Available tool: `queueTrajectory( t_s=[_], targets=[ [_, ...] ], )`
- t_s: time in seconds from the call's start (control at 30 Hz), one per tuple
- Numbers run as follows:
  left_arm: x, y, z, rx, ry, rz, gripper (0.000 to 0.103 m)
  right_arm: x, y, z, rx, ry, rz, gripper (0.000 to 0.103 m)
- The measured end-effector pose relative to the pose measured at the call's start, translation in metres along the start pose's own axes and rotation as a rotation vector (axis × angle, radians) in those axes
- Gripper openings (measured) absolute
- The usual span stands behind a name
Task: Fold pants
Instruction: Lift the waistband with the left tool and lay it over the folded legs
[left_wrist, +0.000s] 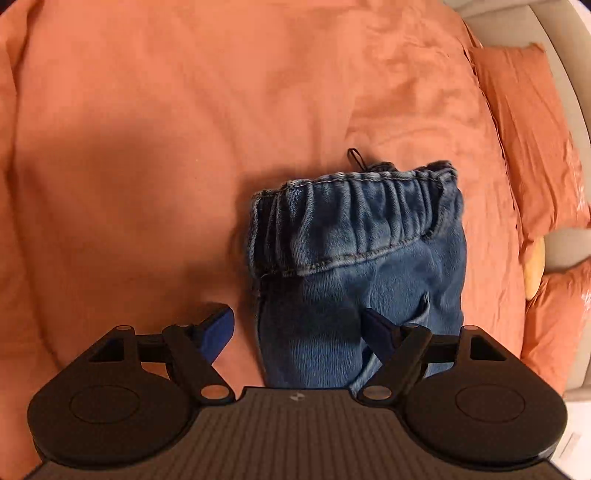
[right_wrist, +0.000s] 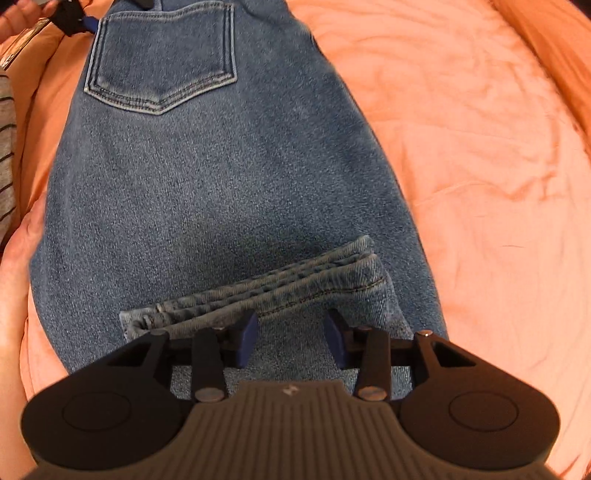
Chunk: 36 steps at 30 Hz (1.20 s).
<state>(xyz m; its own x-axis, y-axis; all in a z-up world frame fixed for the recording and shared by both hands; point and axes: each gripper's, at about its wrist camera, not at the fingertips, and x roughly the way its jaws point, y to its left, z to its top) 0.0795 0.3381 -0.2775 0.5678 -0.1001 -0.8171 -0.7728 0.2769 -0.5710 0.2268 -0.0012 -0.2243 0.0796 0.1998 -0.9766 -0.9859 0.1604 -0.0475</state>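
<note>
Blue denim pants (left_wrist: 354, 266) lie folded on the orange bed sheet (left_wrist: 147, 147), elastic waistband (left_wrist: 351, 218) on the far side. My left gripper (left_wrist: 297, 332) is open wide over the pants' left edge, one pad above the sheet and the other above denim. In the right wrist view the pants (right_wrist: 207, 177) show a back pocket (right_wrist: 162, 62) at the far end, and the leg hems (right_wrist: 266, 288) are folded over near me. My right gripper (right_wrist: 291, 341) hovers just behind the hems, its jaws apart with flat denim showing between them. The left gripper (right_wrist: 70, 18) shows at the top left.
Orange pillows (left_wrist: 524, 129) and a beige bed frame (left_wrist: 569, 74) are along the right. A black drawstring loop (left_wrist: 354, 157) pokes out past the waistband. A person's arm (right_wrist: 18, 266) and striped cloth (right_wrist: 5, 147) sit at the left edge. Open sheet (right_wrist: 480, 184) extends right of the pants.
</note>
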Motion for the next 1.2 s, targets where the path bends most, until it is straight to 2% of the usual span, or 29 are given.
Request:
queueTrajectory(
  t_s=[0.07, 0.1, 0.13, 0.17, 0.23, 0.33, 0.47, 0.67, 0.77, 0.9, 1.2],
  targets=[
    [0.005, 0.0, 0.001, -0.011, -0.008, -0.019, 0.095, 0.004, -0.002, 0.001, 0.011, 0.007, 0.007, 0.038],
    [0.006, -0.002, 0.001, 0.0, -0.018, -0.026, 0.09, 0.005, -0.002, 0.001, 0.003, 0.007, 0.005, 0.038],
    [0.008, -0.005, 0.0, 0.015, -0.026, -0.032, 0.077, 0.005, -0.001, 0.001, -0.003, 0.006, 0.004, 0.038],
    [0.007, -0.008, 0.0, 0.018, -0.031, -0.036, 0.075, 0.005, -0.002, 0.0, -0.004, 0.005, 0.003, 0.038],
    [0.005, -0.013, -0.002, 0.028, -0.045, -0.034, 0.062, 0.003, -0.003, -0.003, 0.004, 0.002, 0.002, 0.038],
    [-0.01, -0.023, -0.011, 0.07, -0.098, -0.036, 0.053, 0.003, 0.0, -0.003, 0.002, 0.0, -0.012, 0.038],
    [-0.038, -0.053, -0.034, 0.196, -0.2, -0.077, 0.05, 0.005, 0.008, -0.004, 0.007, 0.008, -0.039, 0.038],
    [-0.082, -0.113, -0.075, 0.429, -0.281, -0.15, 0.048, -0.003, 0.028, -0.001, 0.042, 0.016, -0.113, 0.038],
    [-0.098, -0.148, -0.101, 0.547, -0.313, -0.177, 0.048, -0.016, 0.036, -0.008, 0.073, -0.025, -0.144, 0.038],
    [-0.106, -0.188, -0.135, 0.667, -0.323, -0.21, 0.047, -0.043, 0.041, -0.035, 0.156, -0.079, -0.14, 0.038],
    [-0.082, -0.271, -0.25, 1.029, -0.39, -0.071, 0.047, -0.1, 0.019, -0.133, 0.51, -0.146, -0.1, 0.038]
  ],
)
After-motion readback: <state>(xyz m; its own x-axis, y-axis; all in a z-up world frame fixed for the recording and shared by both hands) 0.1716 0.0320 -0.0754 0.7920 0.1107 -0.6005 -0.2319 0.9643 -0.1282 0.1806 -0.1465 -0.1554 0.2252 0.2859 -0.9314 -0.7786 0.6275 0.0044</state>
